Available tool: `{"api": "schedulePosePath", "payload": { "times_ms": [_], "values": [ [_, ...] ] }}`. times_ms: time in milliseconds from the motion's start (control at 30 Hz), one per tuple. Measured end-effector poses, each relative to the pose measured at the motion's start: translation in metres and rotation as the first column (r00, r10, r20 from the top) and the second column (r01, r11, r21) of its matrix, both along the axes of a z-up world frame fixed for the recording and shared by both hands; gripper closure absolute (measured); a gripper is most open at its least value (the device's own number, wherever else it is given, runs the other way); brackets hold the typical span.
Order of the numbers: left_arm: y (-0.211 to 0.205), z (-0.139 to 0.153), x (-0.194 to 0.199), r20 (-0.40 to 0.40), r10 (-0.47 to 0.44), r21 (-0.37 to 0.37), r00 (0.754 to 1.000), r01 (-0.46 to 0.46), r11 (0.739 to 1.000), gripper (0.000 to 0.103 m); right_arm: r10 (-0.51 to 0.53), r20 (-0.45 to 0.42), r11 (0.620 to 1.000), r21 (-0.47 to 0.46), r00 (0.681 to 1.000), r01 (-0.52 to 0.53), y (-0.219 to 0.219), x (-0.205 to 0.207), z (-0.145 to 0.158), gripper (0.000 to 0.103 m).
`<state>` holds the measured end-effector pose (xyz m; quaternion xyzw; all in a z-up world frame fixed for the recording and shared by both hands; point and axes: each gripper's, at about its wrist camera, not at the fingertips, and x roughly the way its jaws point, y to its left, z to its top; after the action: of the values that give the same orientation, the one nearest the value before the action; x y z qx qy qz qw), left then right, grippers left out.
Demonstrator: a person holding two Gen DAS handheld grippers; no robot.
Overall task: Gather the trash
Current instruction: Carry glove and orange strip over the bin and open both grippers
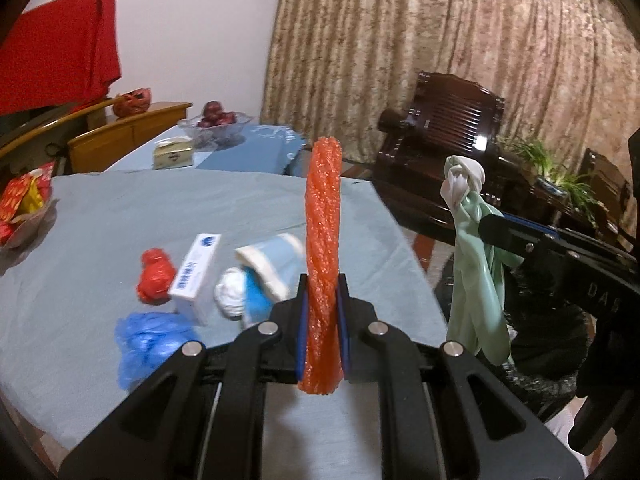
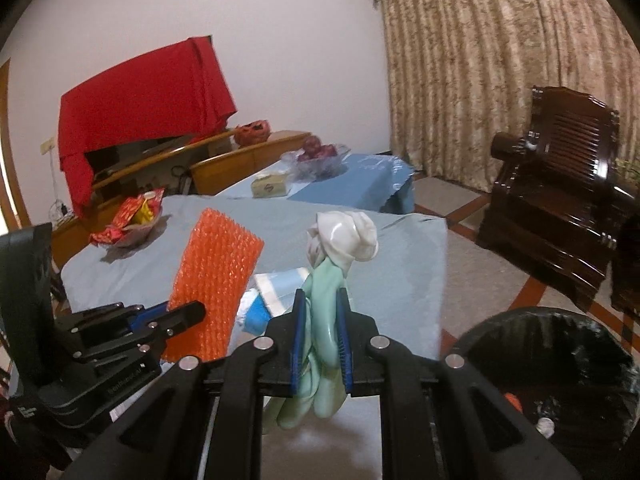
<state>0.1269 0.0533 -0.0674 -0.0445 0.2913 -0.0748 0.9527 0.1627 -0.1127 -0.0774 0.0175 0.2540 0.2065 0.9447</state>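
My left gripper (image 1: 323, 292) is shut on an orange bubble-wrap sheet (image 1: 323, 232), held upright and edge-on above the table; the right wrist view shows the sheet (image 2: 216, 280) broadside at left. My right gripper (image 2: 322, 304) is shut on a knotted pale green and white glove (image 2: 340, 240), which dangles below the jaws and shows at the right of the left wrist view (image 1: 476, 280). On the blue tablecloth (image 1: 120, 220) lie a red plastic wad (image 1: 156, 276), a white box (image 1: 196, 276), a blue bag (image 1: 148, 340) and a blue-and-white wrapper (image 1: 268, 272).
A black-lined trash bin (image 2: 560, 364) stands on the floor at lower right, beside the table's edge. A dark wooden armchair (image 2: 560, 184) sits beyond it. A snack bowl (image 2: 128, 228), tissue box (image 2: 270, 184) and fruit bowl (image 2: 316, 156) rest farther back.
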Motion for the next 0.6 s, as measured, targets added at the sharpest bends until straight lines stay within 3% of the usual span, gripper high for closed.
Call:
{"api": "schedulePosePath", "payload": {
  "times_ms": [600],
  "values": [
    [-0.115,0.005,0.013,0.026,-0.242,0.002,0.97,0.242,0.97,0.091,-0.253,0.022,0.967,-0.02,0.967,0.254,-0.122,-0.022,0.005,0.089]
  ]
}}
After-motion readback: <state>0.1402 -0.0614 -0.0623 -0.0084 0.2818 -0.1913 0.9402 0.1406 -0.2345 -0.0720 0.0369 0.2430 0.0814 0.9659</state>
